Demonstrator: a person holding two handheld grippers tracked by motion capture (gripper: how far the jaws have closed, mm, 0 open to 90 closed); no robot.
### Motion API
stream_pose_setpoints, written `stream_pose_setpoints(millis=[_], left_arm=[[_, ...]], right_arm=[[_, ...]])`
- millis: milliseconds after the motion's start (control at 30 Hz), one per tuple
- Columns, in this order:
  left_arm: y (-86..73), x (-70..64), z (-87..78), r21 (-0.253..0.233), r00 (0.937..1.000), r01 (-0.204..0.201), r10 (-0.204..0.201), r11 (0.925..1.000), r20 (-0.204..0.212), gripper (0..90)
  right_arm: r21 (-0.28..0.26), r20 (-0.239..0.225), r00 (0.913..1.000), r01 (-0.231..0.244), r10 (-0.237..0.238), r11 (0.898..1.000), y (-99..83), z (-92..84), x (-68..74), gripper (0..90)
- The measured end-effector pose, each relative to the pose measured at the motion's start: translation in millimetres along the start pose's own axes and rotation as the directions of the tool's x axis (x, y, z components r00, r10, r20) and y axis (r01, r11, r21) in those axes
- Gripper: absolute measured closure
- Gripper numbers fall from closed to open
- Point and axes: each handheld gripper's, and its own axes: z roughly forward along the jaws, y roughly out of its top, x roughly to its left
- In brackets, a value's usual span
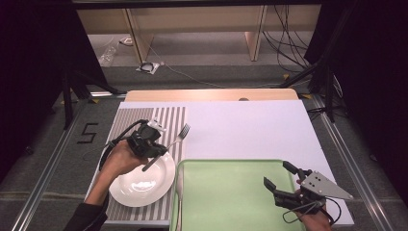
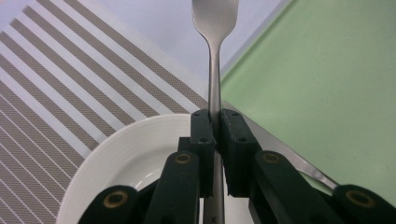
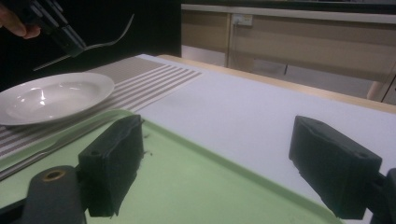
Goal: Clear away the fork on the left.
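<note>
A silver fork is held in the air above the far right rim of a white plate, tines pointing away over the striped placemat. My left gripper is shut on the fork's handle. In the left gripper view the jaws pinch the fork by its neck, over the plate. My right gripper hovers open over the right side of the green tray, with nothing between its pads. From there the fork and the plate show far to the left.
A table knife lies between the plate and the tray's left rim. The white table cover stretches behind the tray. Beyond the table are floor cables and wooden furniture legs, with black stands at both sides.
</note>
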Motion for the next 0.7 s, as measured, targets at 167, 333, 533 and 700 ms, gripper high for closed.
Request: stream_pose_setpoints(millis=[167,333,533,700], left_arm=[[-5.6,-8.1,-3.3,-0.014,0.9998,0.004,-0.003,0.9999,0.019,83.6],[-9.0,-13.7,-2.4,-0.01,0.9993,0.012,-0.011,0.9999,0.035,83.6],[-11.6,-24.3,1.9,-0.001,0.998,0.015,-0.015,0.9999,0.062,83.6],[-11.7,-35.0,6.7,0.012,0.9955,0.014,-0.015,0.9998,0.093,83.6]], right_arm=[[0.0,-0.002,1.0,-0.003,0.003,1.0,-0.2,0.7,0.4,18.4],[0.003,0.0,1.0,-0.003,0.003,1.0,0.0,0.6,0.8,18.5],[0.002,-0.001,1.0,-0.001,0.001,1.0,0.2,0.2,0.6,18.5],[0.001,-0.001,1.0,-0.001,0.001,1.0,0.3,0.2,0.9,18.5]])
